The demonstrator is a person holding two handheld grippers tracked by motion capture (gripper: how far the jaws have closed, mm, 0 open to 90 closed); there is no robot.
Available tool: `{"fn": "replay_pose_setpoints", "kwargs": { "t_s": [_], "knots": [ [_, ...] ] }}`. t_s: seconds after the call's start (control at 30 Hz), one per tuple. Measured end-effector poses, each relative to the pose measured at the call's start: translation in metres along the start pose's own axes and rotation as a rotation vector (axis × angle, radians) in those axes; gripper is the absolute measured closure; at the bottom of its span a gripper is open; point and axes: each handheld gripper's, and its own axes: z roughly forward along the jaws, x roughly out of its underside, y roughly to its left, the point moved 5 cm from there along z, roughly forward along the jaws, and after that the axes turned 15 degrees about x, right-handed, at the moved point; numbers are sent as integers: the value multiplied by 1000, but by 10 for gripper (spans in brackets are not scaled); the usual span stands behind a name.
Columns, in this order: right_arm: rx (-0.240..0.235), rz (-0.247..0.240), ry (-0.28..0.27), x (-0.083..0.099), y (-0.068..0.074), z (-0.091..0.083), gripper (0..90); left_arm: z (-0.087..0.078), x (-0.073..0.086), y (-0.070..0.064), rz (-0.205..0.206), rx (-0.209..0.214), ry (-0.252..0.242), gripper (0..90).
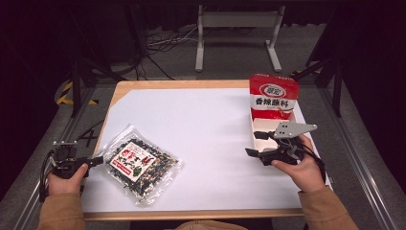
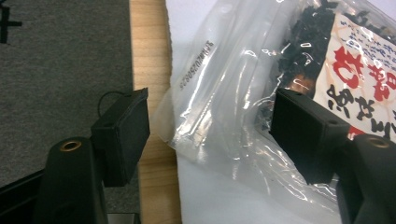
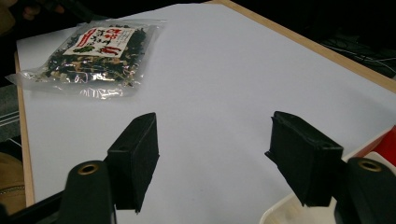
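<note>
From above, your left hand-held gripper (image 1: 95, 161) sits at the table's (image 1: 206, 124) 8 o'clock edge, touching the clear seaweed packet (image 1: 141, 164); your right hand-held gripper (image 1: 253, 153) is at 3 o'clock beside a white tray (image 1: 261, 125) holding a red pouch (image 1: 273, 96). Left gripper view: jaws wide, straddling the packet's sealed corner. Right gripper view: jaws wide over bare table, packet at 11 o'clock.

One clear seaweed packet (image 1: 141, 164), one red seasoning pouch (image 1: 273, 96), one white tray (image 1: 266, 132), two claws.
</note>
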Motion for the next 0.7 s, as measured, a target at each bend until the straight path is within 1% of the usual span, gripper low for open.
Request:
{"fn": "replay_pose_setpoints", "kwargs": {
  "t_s": [0.03, 0.07, 0.17, 0.3, 0.43, 0.53, 0.6, 0.63, 0.67, 0.7],
  "knots": [
    [0, 1, 0, 0, 0, 0, 325, 0, 0, -1, -1, 8, -1, 306],
    [0, 1, 0, 0, 0, 0, 324, -1, 0, -1, 4, 6, 1, 309],
    [-1, -1, 1, 1, 0, 1, 321, -2, 0, -5, -7, 33, -1, 325],
    [-1, -1, 2, 1, 0, 2, 320, -2, 1, -4, -10, 32, 6, 331],
    [-3, 0, 3, 1, 0, 2, 320, 1, 3, -1, -27, 26, 22, 336],
    [-4, -1, 4, 1, 0, 3, 319, 2, 4, 1, -39, 36, 27, 333],
    [-4, -2, 5, 2, 1, 3, 319, 3, 4, 1, -35, 38, 25, 334],
    [-4, -2, 5, 2, 1, 3, 319, 3, 4, -1, -33, 42, 23, 334],
    [-4, -3, 5, 2, 1, 3, 319, 2, 4, -2, -24, 37, 25, 339],
    [-5, -2, 6, 2, 1, 3, 318, 2, 4, -4, -23, 37, 26, 343]
  ]
}}
